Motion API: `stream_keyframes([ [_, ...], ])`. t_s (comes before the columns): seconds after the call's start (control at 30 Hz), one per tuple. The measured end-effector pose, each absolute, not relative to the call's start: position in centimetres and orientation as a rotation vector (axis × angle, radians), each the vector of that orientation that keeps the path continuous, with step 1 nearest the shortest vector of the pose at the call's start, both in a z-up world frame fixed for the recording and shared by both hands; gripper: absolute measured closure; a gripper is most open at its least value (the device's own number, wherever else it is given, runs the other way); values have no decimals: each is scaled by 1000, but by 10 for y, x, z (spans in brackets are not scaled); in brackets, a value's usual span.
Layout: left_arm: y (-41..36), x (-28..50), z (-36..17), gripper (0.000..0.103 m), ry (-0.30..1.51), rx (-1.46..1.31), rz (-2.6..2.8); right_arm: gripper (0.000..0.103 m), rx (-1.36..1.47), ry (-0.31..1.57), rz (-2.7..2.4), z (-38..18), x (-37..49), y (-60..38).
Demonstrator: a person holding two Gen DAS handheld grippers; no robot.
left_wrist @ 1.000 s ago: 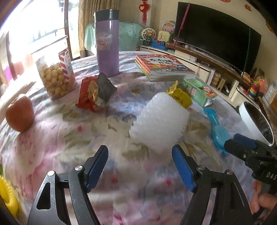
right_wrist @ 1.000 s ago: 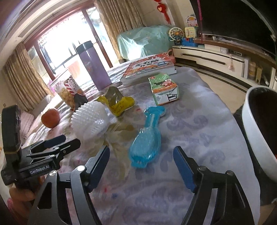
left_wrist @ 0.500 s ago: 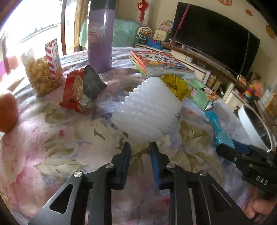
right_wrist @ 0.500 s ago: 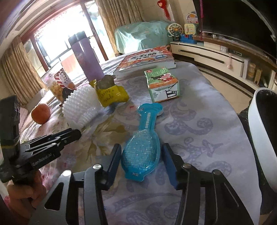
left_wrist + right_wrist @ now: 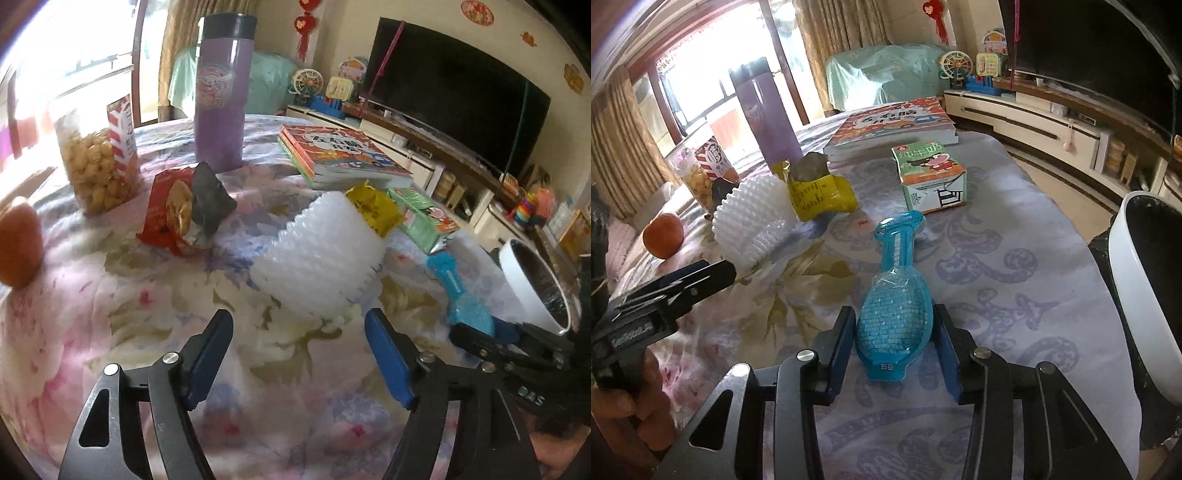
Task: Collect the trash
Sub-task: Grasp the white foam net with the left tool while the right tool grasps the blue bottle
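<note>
My right wrist camera shows what the left one cuts off: the wide end of the blue bottle-shaped plastic package sits between my right gripper pads, whose jaws are closing on it with a sliver of gap still visible each side. The package lies flat on the floral tablecloth, long axis running straight away from the gripper, narrow neck pointing toward the green milk carton. My left view shows the left gripper spreading apart, nothing between its pads, the white ribbed foam fruit sleeve lying on its side just ahead, its open end nearest me.
</note>
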State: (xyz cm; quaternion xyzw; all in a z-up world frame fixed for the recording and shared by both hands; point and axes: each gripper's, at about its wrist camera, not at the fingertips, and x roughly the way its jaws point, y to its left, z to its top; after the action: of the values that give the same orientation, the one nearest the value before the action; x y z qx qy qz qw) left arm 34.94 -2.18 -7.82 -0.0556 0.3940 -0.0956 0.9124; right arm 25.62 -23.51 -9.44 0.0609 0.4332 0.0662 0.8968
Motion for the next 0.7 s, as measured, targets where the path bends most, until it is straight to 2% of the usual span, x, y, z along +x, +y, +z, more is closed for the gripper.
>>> stream_keyframes([
  [0.1,-20,367,-81,30,829,-131,-208,64,142,894,125,-94,254,-238],
  [0.17,-18,377,-85,34,830,-155,-222,65,165,890,118,-94,253,-241],
  [0.2,-17,380,-86,49,826,-167,-242,65,176,887,117,-94,253,-242],
  [0.23,-18,384,-89,72,836,-176,-261,66,185,884,115,-94,252,-244],
  [0.3,-18,392,-97,86,863,-186,-283,66,192,880,114,-94,251,-244],
  [0.43,-14,393,-96,94,842,-203,-306,66,224,873,121,-95,249,-248],
  [0.7,-11,369,-93,96,833,-196,-319,66,270,858,159,-90,228,-255],
])
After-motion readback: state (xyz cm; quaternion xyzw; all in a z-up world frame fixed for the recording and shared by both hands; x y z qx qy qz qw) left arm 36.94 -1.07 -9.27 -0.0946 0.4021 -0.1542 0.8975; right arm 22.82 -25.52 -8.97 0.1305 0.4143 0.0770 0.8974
